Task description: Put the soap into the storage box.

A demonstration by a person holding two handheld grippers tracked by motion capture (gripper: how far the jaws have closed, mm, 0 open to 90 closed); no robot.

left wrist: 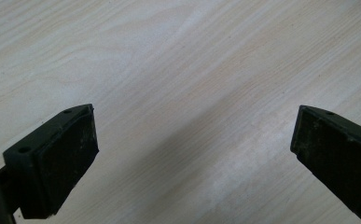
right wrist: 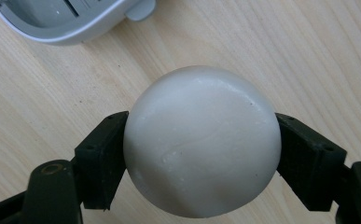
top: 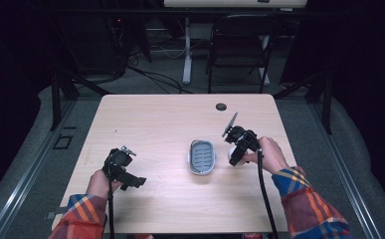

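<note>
high view – up above, looks down at whole table (top: 170, 119) | gripper views – very close, same table

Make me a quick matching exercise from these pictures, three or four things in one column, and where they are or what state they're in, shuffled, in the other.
Things:
1. round white bar of soap
2. grey oval soap dish
3. left gripper
4. black folding chair

Places or states:
A. jaws wide apart over bare wood
B. on the floor beyond the far edge of the pale wooden table
C. clamped between the jaws of the right gripper
D. lying near the middle of the table, with nothing in it

Pairs: 1-C, 2-D, 3-A, 4-B
</note>
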